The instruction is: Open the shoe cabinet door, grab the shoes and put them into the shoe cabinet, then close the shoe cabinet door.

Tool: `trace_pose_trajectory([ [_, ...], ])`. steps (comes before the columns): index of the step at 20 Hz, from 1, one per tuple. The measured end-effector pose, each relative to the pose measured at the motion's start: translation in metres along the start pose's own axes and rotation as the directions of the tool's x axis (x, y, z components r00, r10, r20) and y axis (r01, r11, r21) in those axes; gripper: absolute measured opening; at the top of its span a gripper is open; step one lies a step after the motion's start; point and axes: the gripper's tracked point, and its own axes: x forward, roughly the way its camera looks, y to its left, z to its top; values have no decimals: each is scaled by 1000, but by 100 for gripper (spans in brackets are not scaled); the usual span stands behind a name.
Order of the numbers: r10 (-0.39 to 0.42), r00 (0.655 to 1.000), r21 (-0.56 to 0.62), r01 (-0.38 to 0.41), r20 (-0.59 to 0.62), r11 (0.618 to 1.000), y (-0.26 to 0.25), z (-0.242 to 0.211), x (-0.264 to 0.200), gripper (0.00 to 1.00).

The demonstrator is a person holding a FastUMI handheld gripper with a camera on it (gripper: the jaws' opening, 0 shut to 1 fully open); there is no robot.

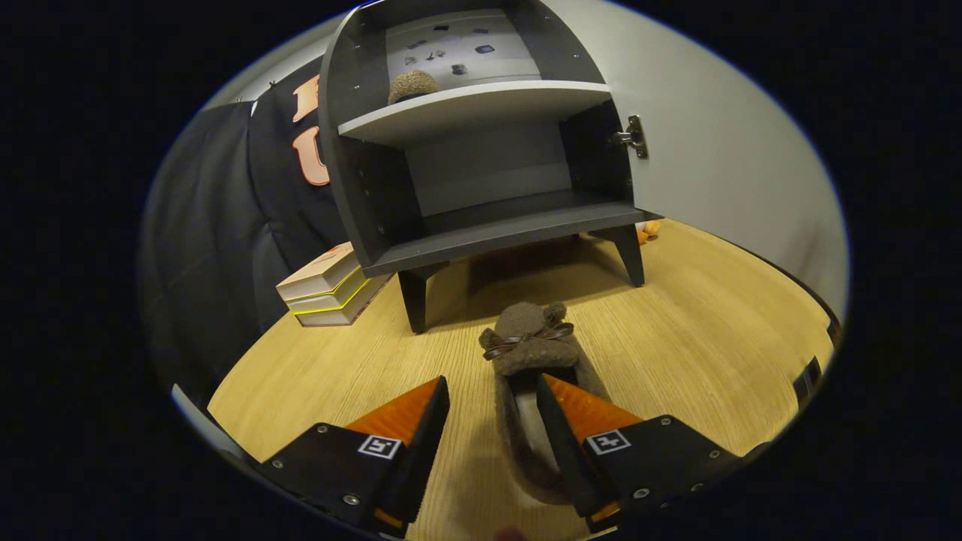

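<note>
A brown fuzzy slipper (530,342) with a dark bow lies on the wooden floor in front of the shoe cabinet (488,234), toe toward the cabinet. My gripper (492,383) is open over the slipper's heel end. One finger reaches into the slipper's opening and the other stands outside its left wall, with a gap still showing between that finger and the wall. The cabinet door (714,150) is swung wide open to the right, its hinge showing. A second brown slipper (412,85) sits on the upper shelf. The lower shelf is bare.
A stack of books (331,289) lies on the floor beside the cabinet's left leg. A small orange object (648,229) sits behind the right leg, by the door. Black cloth wall stands to the left.
</note>
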Motion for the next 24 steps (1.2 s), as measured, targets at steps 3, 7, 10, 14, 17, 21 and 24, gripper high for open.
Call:
trace_pose_trajectory([
  [3, -18, 1000, -43, 17, -25, 999, -4, -5, 16, 72],
  [7, -29, 998, -33, 28, -49, 999, -12, -7, 33, 67],
  [10, -46, 998, -30, 44, -51, 999, -17, -8, 43, 56],
  [14, -2, 999, 28, 4, -48, 1000, -11, -7, 56, 27],
  [17, -5, 998, 54, 9, -64, 999, -11, -2, 58, 7],
  [21, -9, 997, 64, 14, -80, 998, -13, 12, 49, 5],
  [24, -23, 997, 65, 28, -77, 997, -13, 28, 30, 5],
])
